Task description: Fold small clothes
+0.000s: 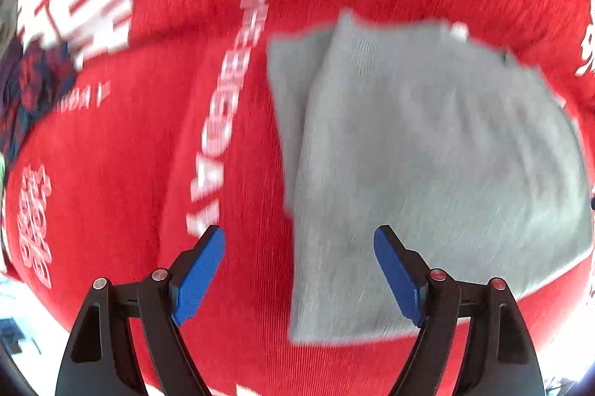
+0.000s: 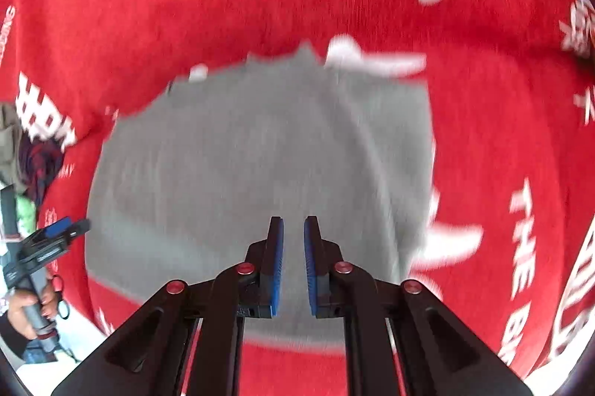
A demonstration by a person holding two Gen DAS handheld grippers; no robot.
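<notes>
A grey folded garment (image 1: 409, 154) lies flat on the red cloth (image 1: 111, 173) with white lettering. My left gripper (image 1: 299, 228) hangs open above the garment's left edge, one finger over the grey fabric and the other over the red cloth, with nothing between them. In the right wrist view the same grey garment (image 2: 260, 154) fills the middle. My right gripper (image 2: 293, 219) hovers over its near part, its blue pads almost together with a narrow gap and nothing held. The left gripper (image 2: 63, 228) shows at the left edge, held by a hand (image 2: 26, 303). Both views are motion-blurred.
A dark plaid piece of clothing (image 1: 33, 87) lies bunched at the cloth's left edge, also visible as the plaid bundle (image 2: 41, 161) with something green (image 2: 26, 210) beside it. The red cloth (image 2: 483, 135) spreads beyond the garment on all sides.
</notes>
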